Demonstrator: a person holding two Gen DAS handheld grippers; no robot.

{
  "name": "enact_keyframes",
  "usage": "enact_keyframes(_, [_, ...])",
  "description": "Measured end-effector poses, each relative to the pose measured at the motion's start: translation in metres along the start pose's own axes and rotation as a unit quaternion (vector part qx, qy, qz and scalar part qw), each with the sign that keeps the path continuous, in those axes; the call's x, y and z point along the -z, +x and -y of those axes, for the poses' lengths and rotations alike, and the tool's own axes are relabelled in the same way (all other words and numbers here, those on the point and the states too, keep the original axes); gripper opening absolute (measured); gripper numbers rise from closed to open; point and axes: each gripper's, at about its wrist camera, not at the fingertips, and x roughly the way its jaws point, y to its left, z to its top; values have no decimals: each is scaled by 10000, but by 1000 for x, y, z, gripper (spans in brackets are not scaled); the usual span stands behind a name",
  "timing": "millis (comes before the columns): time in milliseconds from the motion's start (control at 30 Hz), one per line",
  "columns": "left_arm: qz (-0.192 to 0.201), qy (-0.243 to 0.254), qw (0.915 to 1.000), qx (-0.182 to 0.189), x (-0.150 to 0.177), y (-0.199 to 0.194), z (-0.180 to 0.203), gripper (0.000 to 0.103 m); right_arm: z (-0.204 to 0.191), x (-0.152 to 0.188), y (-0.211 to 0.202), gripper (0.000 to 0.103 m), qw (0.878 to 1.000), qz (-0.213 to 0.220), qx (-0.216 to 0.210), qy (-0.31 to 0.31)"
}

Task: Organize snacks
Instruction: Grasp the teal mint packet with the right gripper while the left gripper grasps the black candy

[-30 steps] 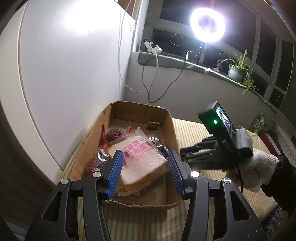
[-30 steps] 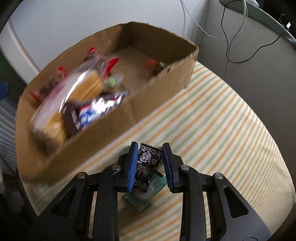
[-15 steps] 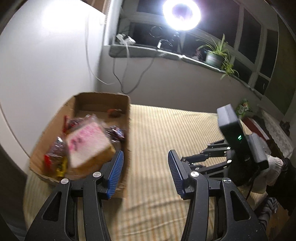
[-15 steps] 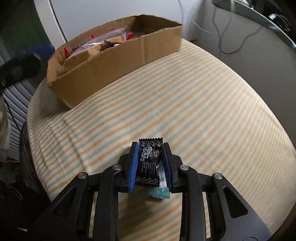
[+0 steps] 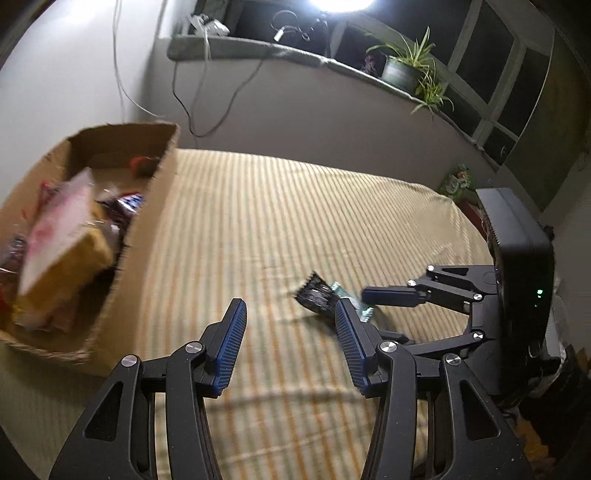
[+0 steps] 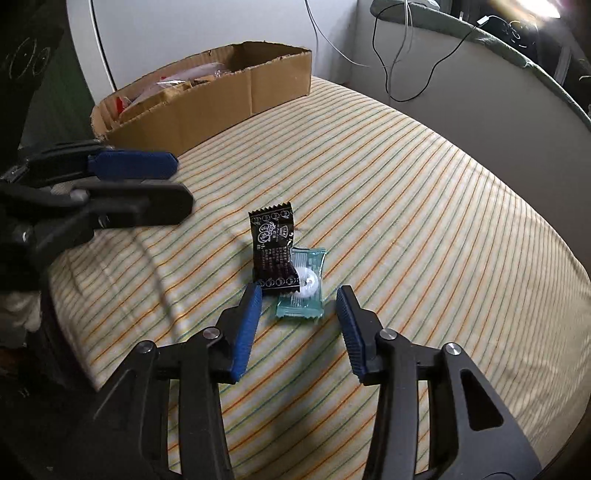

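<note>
A small black snack packet (image 6: 274, 251) lies on the striped cloth, partly over a teal candy packet (image 6: 304, 291) with a white ring inside. My right gripper (image 6: 299, 295) is open and empty, just behind the two packets. They also show in the left wrist view, the black packet (image 5: 316, 295) beside my right gripper (image 5: 364, 295). My left gripper (image 5: 288, 314) is open and empty above the cloth; it also shows at the left of the right wrist view (image 6: 173, 184). A cardboard box (image 6: 207, 107) holds a bagged bread slice (image 5: 59, 251) and other wrapped snacks.
The round table wears a striped cloth (image 6: 406, 184). A white wall panel (image 6: 184, 33) stands behind the box. A sill with cables (image 5: 236, 44), a potted plant (image 5: 402, 70) and a bright lamp runs along the far side.
My right gripper opened and let go of the black packet, which now lies on the cloth with the teal one. My left gripper swung right, away from the box.
</note>
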Motion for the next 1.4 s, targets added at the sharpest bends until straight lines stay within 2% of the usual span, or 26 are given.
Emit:
enact_keyframes(167, [-164,58,9998,101,-5,12,10,48,17,-3,4,44,9999,29,-6,146])
enact_keyframes(433, [-248,459,9984,-215,-6,34,26,48,27,-1,4,44,9999,74,56,112])
enact_keyframes(567, [-209,749,9966,-281,-18,42,32,48,29,-4,6,44,9999,120,-9,92])
enact_keyframes(633, [-283,805,9961,-214,-25,48,33,48,29,-7,8,43,9999,106,-20,77])
enact_keyframes(700, [-492,638,9967,36,-30,59,28,41,28,-7,8,39,10000,89,20,19])
enact_keyframes(733, [-583,569,9966,106,-31,63,25,34,28,-6,7,38,10000,80,28,-8])
enact_keyframes(833, [-828,467,9951,264,-28,72,17,29,29,-4,5,33,10000,39,34,-45])
enact_keyframes(1033, [-922,630,9931,368,-15,58,16,28,30,-2,2,32,9997,-17,12,-250])
enact_keyframes(1100, [-936,762,9922,315,-12,55,19,28,29,-4,1,36,9992,-30,76,-385])
enact_keyframes(1300, [-849,1127,9897,241,-6,44,26,42,30,-14,8,41,9983,-24,18,-576])
enact_keyframes(1367, [-904,1363,9864,183,-2,45,31,55,31,-16,11,42,9983,-39,-20,-574])
enact_keyframes(1400, [-908,1528,9840,79,1,46,34,55,33,-18,12,42,9985,-28,-75,-543])
